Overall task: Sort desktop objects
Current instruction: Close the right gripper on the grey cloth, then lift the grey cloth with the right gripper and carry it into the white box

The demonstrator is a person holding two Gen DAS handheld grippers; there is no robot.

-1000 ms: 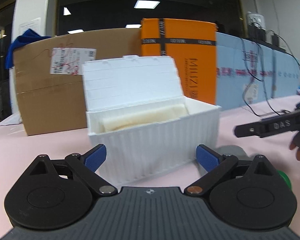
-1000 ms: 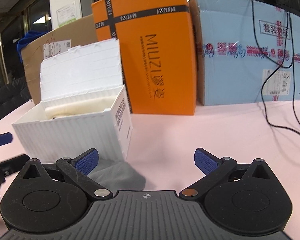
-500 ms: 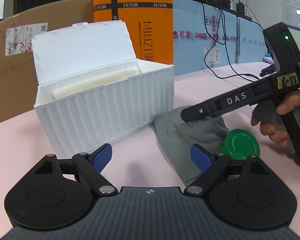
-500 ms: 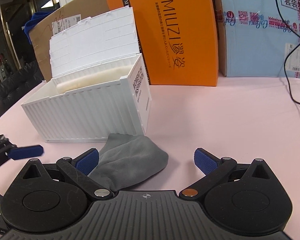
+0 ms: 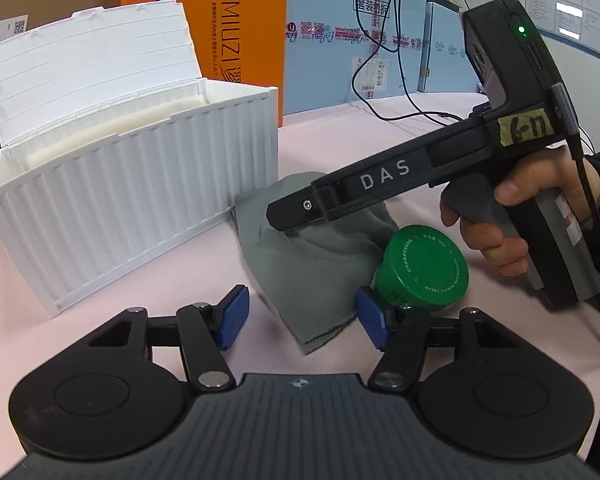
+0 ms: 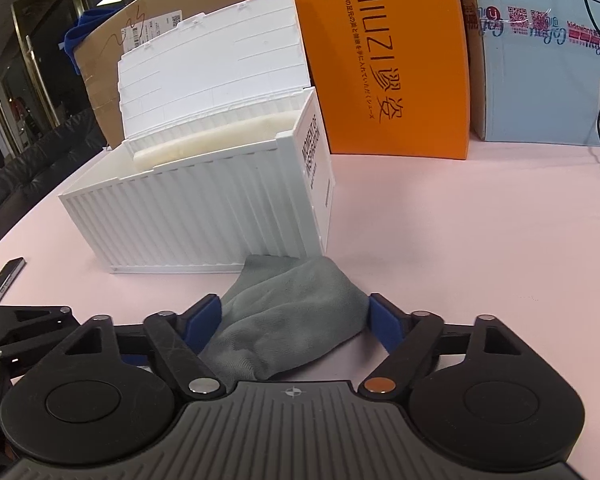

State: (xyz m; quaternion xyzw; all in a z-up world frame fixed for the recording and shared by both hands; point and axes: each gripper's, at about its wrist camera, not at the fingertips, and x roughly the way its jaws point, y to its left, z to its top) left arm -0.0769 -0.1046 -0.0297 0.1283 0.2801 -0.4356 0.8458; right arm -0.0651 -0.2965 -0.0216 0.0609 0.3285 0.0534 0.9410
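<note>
A white container-shaped box [image 5: 140, 184] [image 6: 220, 208] stands on the pink table with its lid raised and pale foam inside. A grey cloth [image 5: 312, 256] [image 6: 296, 316] lies at the box's near right corner. A green jar [image 5: 424, 268] rests on its side at the cloth's right edge. My left gripper [image 5: 302, 318] is open, low over the near end of the cloth, its right pad close to the jar. My right gripper [image 6: 294, 326] is open and straddles the cloth; in the left wrist view its black body [image 5: 380, 184] hangs above the cloth, held by a hand [image 5: 508, 220].
An orange carton [image 6: 388, 60], a blue carton [image 6: 548, 52] and a brown cardboard box [image 6: 148, 36] line the back. Black cables [image 5: 400, 80] trail over the table at right. A dark flat object [image 6: 6, 280] lies at the left table edge. Bare pink surface lies right of the cloth.
Both grippers have moved forward and down toward the cloth. The right gripper's fingers now flank the cloth, and the left gripper has closed in on the cloth and the green jar.
</note>
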